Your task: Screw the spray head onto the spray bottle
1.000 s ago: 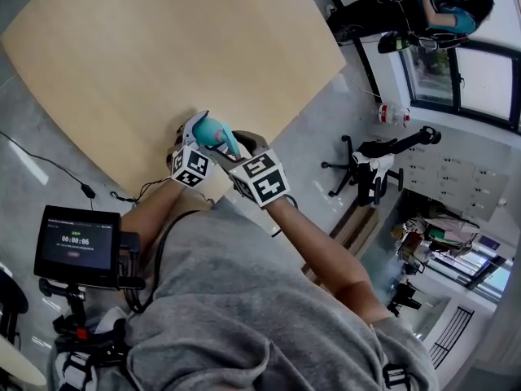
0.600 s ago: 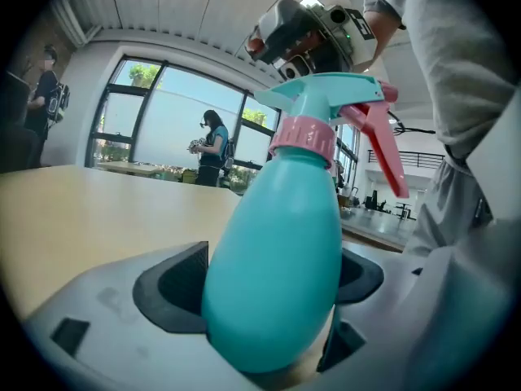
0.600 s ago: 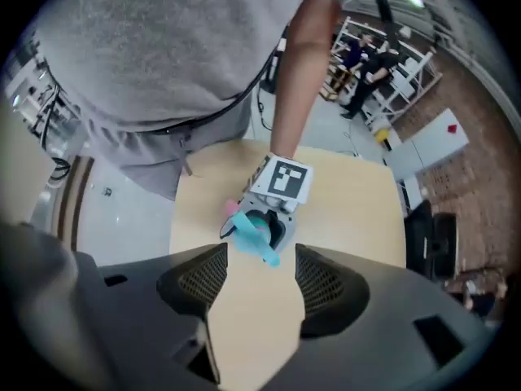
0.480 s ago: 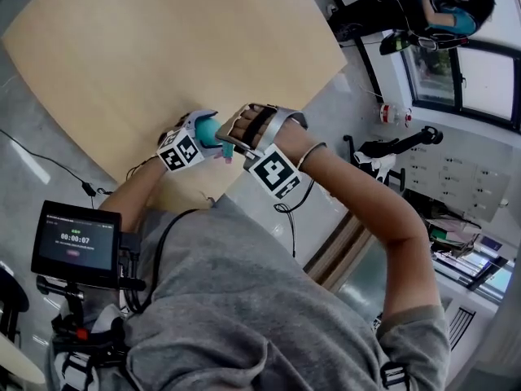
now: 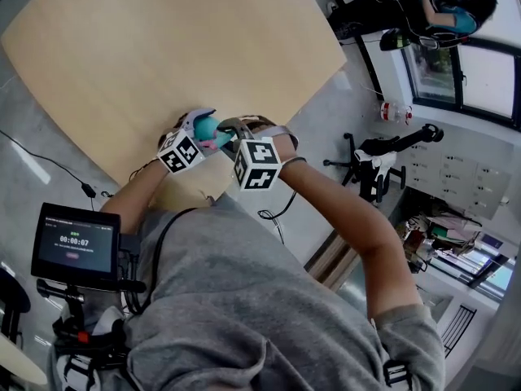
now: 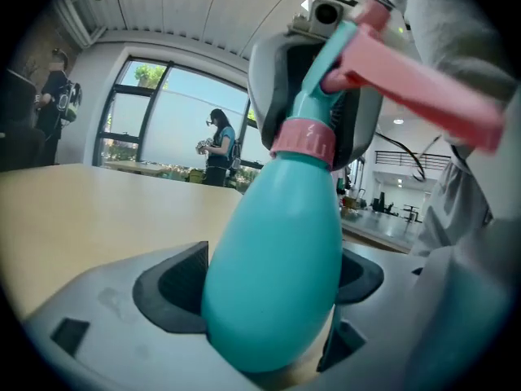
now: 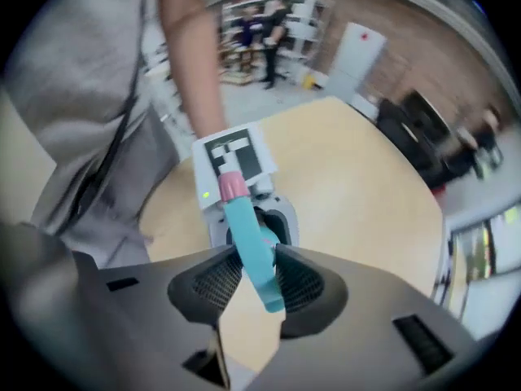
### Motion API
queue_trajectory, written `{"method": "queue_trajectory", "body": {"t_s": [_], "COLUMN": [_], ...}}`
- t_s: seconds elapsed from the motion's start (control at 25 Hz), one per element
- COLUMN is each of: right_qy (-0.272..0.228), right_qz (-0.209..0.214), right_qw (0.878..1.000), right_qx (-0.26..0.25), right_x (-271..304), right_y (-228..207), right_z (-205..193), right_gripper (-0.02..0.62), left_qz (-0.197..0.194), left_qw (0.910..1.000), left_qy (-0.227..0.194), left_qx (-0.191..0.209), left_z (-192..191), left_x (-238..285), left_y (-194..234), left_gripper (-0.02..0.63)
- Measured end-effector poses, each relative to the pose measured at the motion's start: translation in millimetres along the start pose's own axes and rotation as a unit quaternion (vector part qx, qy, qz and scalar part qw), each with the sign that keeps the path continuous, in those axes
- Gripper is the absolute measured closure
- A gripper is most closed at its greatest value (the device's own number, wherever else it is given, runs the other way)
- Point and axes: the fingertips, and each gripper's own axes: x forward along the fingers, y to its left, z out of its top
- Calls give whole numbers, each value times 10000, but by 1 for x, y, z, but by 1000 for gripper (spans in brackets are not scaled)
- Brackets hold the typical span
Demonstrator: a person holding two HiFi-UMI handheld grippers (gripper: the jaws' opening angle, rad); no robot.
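Note:
A teal spray bottle (image 6: 277, 251) with a pink collar (image 6: 305, 139) stands upright between the jaws of my left gripper (image 6: 273, 279), which is shut on its belly. The spray head (image 6: 383, 55) with its pink trigger sits on top. In the head view the bottle (image 5: 205, 126) is at the near edge of the wooden table (image 5: 163, 47), the left gripper (image 5: 194, 133) at its left and the right gripper (image 5: 226, 141) at its right. My right gripper (image 7: 259, 277) is closing: its pads touch the teal spray head (image 7: 251, 243) on both sides.
A small monitor with a timer (image 5: 75, 243) hangs at my lower left. A cable (image 5: 49, 165) runs over the floor left of the table. An office chair (image 5: 370, 161) stands to the right, and a person (image 5: 444, 10) is at the far right by the windows.
The right gripper swung out to the right half a second ago, then turned back onto the spray head. The left gripper and bottle have shifted slightly left.

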Motion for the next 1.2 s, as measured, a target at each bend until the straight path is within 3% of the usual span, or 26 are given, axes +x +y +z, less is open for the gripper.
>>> {"method": "queue_trajectory", "body": {"t_s": [0.04,0.08,0.12,0.2,0.28,0.32,0.4,0.48,0.52,0.56,0.64,0.76,0.84,0.88,0.92,0.96,1.04,1.08,1.2], "right_qy": [-176,-373,-555,-863,-1153,-1256,-1347,-1352,-1335,-1308,-1239,-1150,-962,-778,-529,-261,59,75,315], "right_qz": [-167,-370,-594,-1041,-1311,-1348,-1322,-1282,-1242,-1158,-920,-952,-1086,-1133,-1180,-1230,-1222,-1112,-512], "right_qw": [9941,9762,9486,8816,8215,8009,7833,7840,7920,8060,8453,9178,9674,9854,9913,9803,9296,9101,8677], "right_qx": [1060,2105,3060,4523,5428,5697,5923,5922,5827,5655,5115,3678,2076,1002,-238,-1520,-3476,-3992,-4934], "right_x": [-1,-2,-4,-8,-8,-8,-6,-4,-3,-2,-6,-35,-58,-67,-73,-76,-72,-66,-39], "right_y": [-2,-5,-7,-11,-14,-13,-11,-12,-12,-12,-10,-11,-10,-8,-4,0,8,11,17], "right_z": [-4,-7,-10,-12,-10,-10,-10,-9,-8,-7,-2,0,0,1,2,4,10,14,7], "right_gripper": [466,466,466,466,466,466,466,465,465,465,446,390,390,390,390,390,390,390,390], "left_qz": [182,397,647,1246,1836,2044,2226,2183,2124,2052,1856,1308,760,486,242,36,-265,-371,-567], "left_qw": [9998,9991,9977,9913,9807,9757,9703,9707,9720,9738,9786,9892,9961,9981,9992,9995,9991,9987,9977], "left_qy": [-38,-75,-111,-168,-186,-178,-154,-159,-167,-166,-139,-68,42,109,171,222,299,329,377], "left_qx": [-51,-112,-186,-386,-644,-766,-934,-988,-986,-968,-878,-651,-457,-367,-286,-217,-118,-84,-15], "left_z": [2,3,5,6,4,2,-1,-3,-4,-4,-4,-2,0,0,-1,-2,-5,-6,-8], "left_x": [1,2,2,0,-6,-8,-11,-10,-9,-9,-7,-2,3,4,4,3,2,2,1], "left_y": [1,3,5,11,19,20,21,20,20,20,18,13,7,5,3,2,1,0,0], "left_gripper": [195,195,195,195,196,195,195,195,195,195,195,195,195,195,195,195,195,195,195]}}
